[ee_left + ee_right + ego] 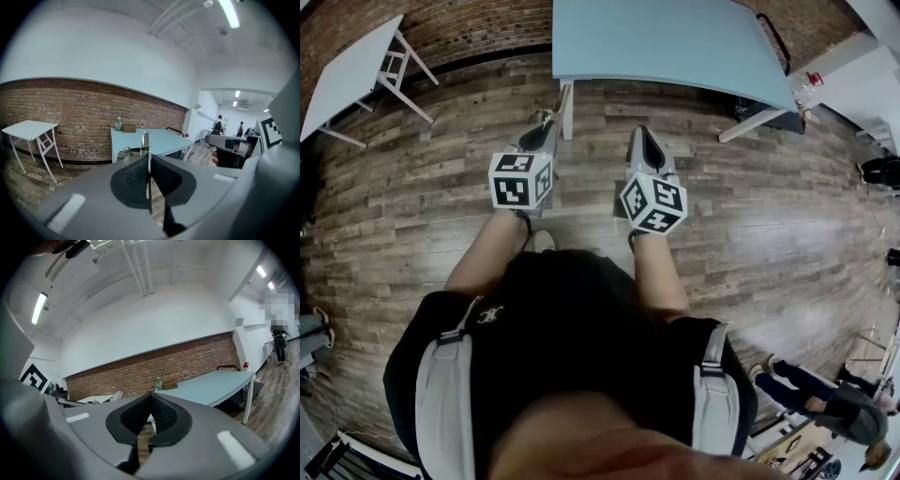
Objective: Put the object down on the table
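Observation:
My left gripper is shut on a thin, flat metal piece, seen edge-on, whose top sticks up past the pads. In the head view this gripper hangs over the wooden floor just short of the light blue table, with a metal glint at its tip. My right gripper is shut, its black pads together with nothing between them. It is held beside the left one, also short of the table's near edge. Both point toward the table.
A green bottle and a small cardboard box stand at the table's far end by the brick wall. A white folding table is at the left. A dark cart and a red-capped bottle sit at the table's right. People stand at the right.

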Demonstrator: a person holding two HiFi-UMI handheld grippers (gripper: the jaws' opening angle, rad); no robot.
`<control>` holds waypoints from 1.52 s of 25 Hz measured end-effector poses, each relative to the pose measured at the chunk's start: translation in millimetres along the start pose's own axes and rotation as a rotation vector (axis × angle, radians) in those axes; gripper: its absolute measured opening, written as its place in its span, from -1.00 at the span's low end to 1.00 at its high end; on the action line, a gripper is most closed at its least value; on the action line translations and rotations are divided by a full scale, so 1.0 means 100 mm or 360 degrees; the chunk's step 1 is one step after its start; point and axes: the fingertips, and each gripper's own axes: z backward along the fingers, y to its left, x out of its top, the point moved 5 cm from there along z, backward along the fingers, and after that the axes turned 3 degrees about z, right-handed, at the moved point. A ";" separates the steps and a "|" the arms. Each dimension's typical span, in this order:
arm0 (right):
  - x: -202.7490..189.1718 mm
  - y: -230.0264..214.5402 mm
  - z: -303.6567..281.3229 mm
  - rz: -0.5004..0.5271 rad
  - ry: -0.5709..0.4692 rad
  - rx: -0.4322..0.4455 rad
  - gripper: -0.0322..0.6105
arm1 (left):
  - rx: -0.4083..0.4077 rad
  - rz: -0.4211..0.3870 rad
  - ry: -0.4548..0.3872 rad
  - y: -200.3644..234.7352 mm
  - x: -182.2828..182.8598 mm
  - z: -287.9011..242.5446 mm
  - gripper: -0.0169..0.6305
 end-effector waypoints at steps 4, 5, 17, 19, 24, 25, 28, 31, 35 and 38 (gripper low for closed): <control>-0.05 0.07 -0.04 0.0018 0.0019 0.0013 -0.86 | -0.0005 0.0020 0.0020 0.04 -0.03 0.00 -0.95; -0.05 0.09 -0.05 0.0023 0.0022 0.0017 -0.86 | -0.0006 0.0023 0.0024 0.06 -0.04 0.01 -0.95; -0.07 0.35 -0.17 0.0019 0.0011 0.0021 -0.86 | 0.0005 0.0042 0.0041 0.35 -0.06 0.07 -0.95; -0.08 0.40 -0.21 0.0022 0.0014 0.0017 -0.86 | 0.0000 0.0046 0.0044 0.41 -0.06 0.07 -0.95; -0.13 0.49 -0.33 0.0046 0.0037 0.0008 -0.86 | -0.0021 0.0066 0.0055 0.56 -0.07 0.00 -0.95; -0.14 0.51 -0.36 0.0049 0.0039 0.0006 -0.86 | -0.0026 0.0069 0.0055 0.59 -0.06 -0.01 -0.95; -0.14 0.60 -0.48 0.0049 0.0035 0.0001 -0.86 | -0.0041 0.0070 0.0053 0.72 -0.04 -0.05 -0.95; -0.14 0.66 -0.60 0.0049 0.0022 -0.0014 -0.86 | -0.0061 0.0053 0.0062 0.84 -0.01 -0.12 -0.95; -0.16 0.80 -0.76 0.0034 0.0028 -0.0022 -0.86 | -0.0087 0.0025 0.0071 1.01 0.05 -0.18 -0.95; -0.19 0.92 -0.85 0.0043 0.0035 -0.0024 -0.86 | -0.0103 0.0023 0.0085 1.15 0.09 -0.24 -0.95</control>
